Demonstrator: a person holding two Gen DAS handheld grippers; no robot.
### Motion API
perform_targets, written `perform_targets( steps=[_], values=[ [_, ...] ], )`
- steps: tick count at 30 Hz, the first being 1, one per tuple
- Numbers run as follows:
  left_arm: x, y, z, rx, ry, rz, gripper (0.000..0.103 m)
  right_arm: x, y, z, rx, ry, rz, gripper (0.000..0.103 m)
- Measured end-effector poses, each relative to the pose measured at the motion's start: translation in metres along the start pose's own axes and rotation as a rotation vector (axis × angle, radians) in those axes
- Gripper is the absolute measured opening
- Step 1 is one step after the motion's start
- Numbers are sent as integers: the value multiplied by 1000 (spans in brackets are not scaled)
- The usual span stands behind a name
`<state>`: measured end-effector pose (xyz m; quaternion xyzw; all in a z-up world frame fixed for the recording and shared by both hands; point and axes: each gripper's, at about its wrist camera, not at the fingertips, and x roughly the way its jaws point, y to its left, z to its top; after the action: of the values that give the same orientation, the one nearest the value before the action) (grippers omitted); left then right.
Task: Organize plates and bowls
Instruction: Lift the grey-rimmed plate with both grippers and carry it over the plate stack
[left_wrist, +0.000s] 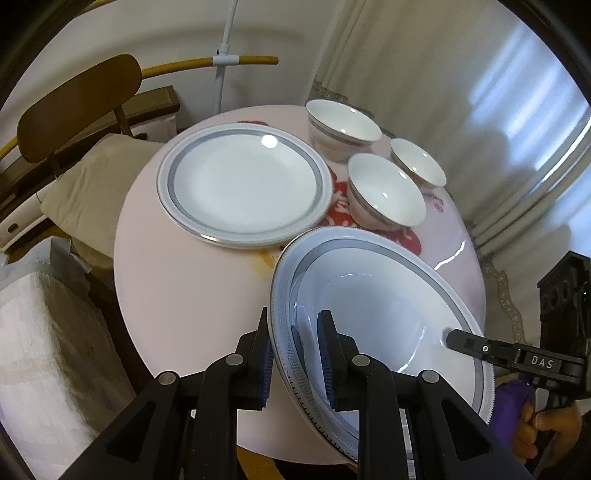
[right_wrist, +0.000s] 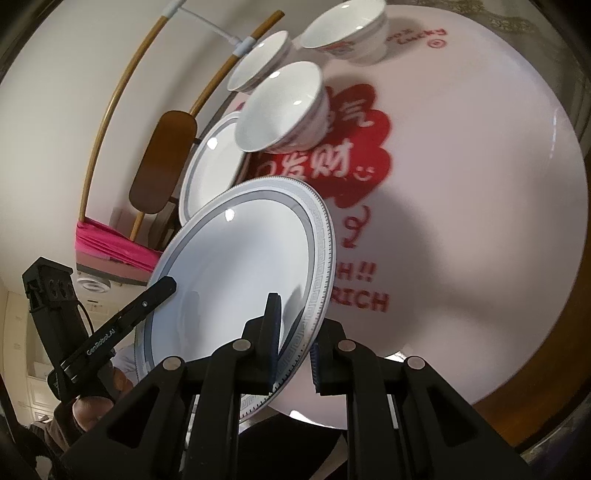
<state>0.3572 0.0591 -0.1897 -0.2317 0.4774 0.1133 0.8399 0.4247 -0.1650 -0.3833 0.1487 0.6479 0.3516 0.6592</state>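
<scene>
At nine o'clock in my left wrist view sit a wooden chair (left_wrist: 79, 107) and a cream cushion (left_wrist: 96, 188), off the table. At eleven o'clock a flat plate (left_wrist: 245, 186) rests on the round pink table (left_wrist: 177, 295), white glazed with a grey band and a beaded rim. Three small bowls (left_wrist: 386, 190) cluster just beside it at one o'clock, thin-walled and glossy.

The plate I am carrying (left_wrist: 384, 317) hangs tilted over the table's near edge at five o'clock. My left gripper (left_wrist: 293, 363) is clenched on its rim at the near left, one pad under and one pad inside. In the right wrist view my right gripper (right_wrist: 295, 338) pinches the opposite rim at six o'clock, jaws closed tight on the key-patterned border.

I judge this plate stiff, fairly heavy for its thinness, and brittle; the glaze looks slick, so the rubbery blue pads matter. The rim is the only sensible hold, two opposite points, kept level. A slip or a knock against the resting plate could chip it, so lowering it onto that plate calls for a gentle, flat descent.
</scene>
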Motion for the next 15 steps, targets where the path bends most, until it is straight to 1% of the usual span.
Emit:
perform_targets(
  steps=[4, 8, 11, 15],
  values=[
    [-8, 22, 11, 41, 11, -25, 18, 12, 19, 2, 35, -21, -5, 14],
    [-11, 51, 31, 99, 46, -76, 18, 26, 39, 1, 70, -42, -17, 14],
    [-9, 70, 45, 136, 63, -94, 18, 37, 54, 0, 104, -71, -30, 14],
    [-9, 93, 65, 178, 68, -109, 18, 58, 71, 2, 150, -106, -40, 14]
  ],
)
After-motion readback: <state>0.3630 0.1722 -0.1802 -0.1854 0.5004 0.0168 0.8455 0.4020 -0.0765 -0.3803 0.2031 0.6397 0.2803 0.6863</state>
